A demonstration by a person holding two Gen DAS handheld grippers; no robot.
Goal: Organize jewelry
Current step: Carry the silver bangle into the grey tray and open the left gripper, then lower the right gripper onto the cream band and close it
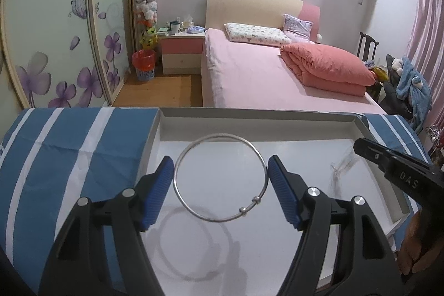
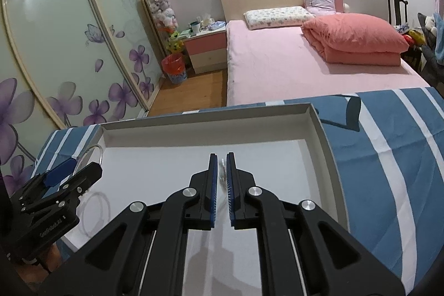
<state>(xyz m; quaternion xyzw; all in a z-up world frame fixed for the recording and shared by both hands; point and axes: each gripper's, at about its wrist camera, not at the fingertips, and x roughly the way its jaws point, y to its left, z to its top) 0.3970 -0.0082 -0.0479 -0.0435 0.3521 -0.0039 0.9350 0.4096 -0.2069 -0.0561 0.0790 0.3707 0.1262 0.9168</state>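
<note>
Left wrist view: the left tool grips a silver bangle across its width, hanging just above the floor of the white tray near its left wall. Right wrist view: the right tool, nearly closed, pinches a small clear piece over the tray's middle; what it is I cannot tell.
</note>
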